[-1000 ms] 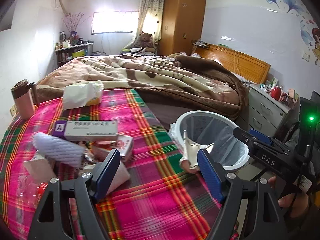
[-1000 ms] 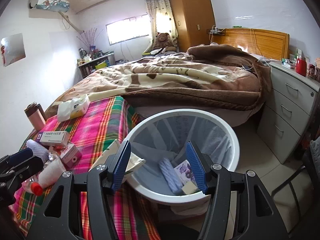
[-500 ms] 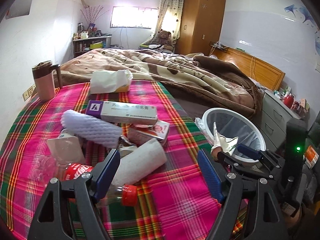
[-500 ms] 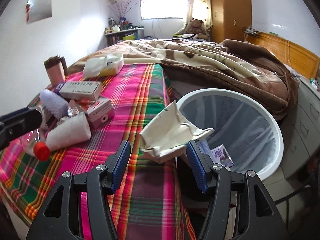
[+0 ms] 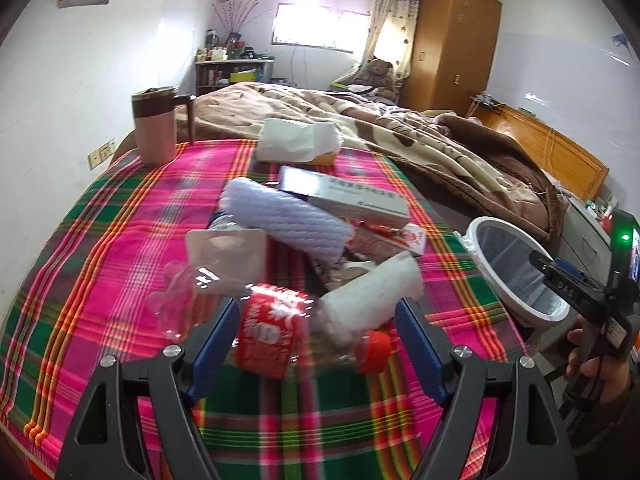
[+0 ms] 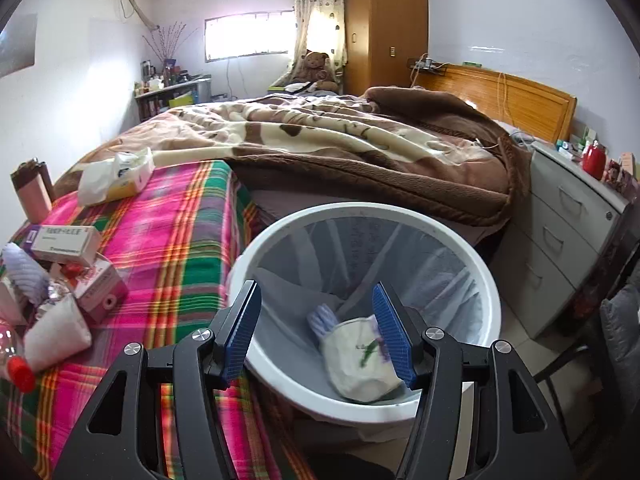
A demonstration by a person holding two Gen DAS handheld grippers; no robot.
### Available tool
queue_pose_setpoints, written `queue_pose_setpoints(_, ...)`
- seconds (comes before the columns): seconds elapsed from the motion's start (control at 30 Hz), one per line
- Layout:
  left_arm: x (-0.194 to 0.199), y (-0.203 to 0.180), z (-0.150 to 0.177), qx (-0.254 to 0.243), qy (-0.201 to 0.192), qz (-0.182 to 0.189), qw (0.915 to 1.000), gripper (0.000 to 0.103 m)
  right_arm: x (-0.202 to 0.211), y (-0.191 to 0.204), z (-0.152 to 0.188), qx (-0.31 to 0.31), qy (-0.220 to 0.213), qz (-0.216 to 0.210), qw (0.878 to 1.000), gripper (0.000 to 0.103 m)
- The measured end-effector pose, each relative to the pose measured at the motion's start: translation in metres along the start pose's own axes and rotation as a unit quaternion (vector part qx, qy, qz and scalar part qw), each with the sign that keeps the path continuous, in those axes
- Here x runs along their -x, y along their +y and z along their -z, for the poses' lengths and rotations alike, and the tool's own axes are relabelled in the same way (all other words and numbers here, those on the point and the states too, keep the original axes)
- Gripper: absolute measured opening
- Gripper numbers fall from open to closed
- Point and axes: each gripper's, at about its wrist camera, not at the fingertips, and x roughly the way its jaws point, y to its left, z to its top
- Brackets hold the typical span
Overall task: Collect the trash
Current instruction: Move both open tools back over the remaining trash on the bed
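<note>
Left wrist view: left gripper (image 5: 316, 320) w/ jaws apart, nothing clamped, hanging just over a trash pile on the plaid cloth (image 5: 120, 240). Right below, between the blue pads: clear plastic bottle (image 5: 272, 332) w/ red label & red cap, lying on its side, blurred. Touching it, a white foam wrap (image 5: 372, 300). Behind those: clear blister pack (image 5: 228, 256), ribbed white foam sleeve (image 5: 288, 220), long medicine box (image 5: 348, 196), red-white carton (image 5: 392, 236). Tissue pack (image 5: 300, 140) & pink mug (image 5: 156, 128) farther back, near the brown blanket (image 5: 400, 132).

Right wrist view: right gripper (image 6: 316, 328) also apart, holding nothing, above the white bin (image 6: 460, 256), which stands just beside the cloth's edge. Inside the bin: cream pouch (image 6: 356, 364) w/ a purple-green print, plus a bluish ribbed piece (image 6: 322, 318) behind it. Bin has a thin liner bag. Grey drawer unit (image 6: 568, 232) to the right of the bin.
</note>
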Motion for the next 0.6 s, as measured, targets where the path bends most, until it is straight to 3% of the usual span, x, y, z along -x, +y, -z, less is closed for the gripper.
queue_pose_setpoints(0.2,-0.004,0.019,0.007,0.019,0.02,-0.024,0.9993,0.081,0.004,0.027,-0.002,0.005,-0.004,-0.069,0.998,0.06)
queue_pose_setpoints(0.4,-0.013,0.04,0.007,0.074,0.039,-0.021,0.9963,0.086,0.002,0.064,-0.014,0.046,-0.006,-0.147,0.988,0.06)
queue_pose_setpoints(0.6,-0.028,0.058,0.005,0.147,0.061,0.014,0.9872,0.089,-0.006,0.105,-0.033,0.088,-0.003,-0.227,0.97,0.06)
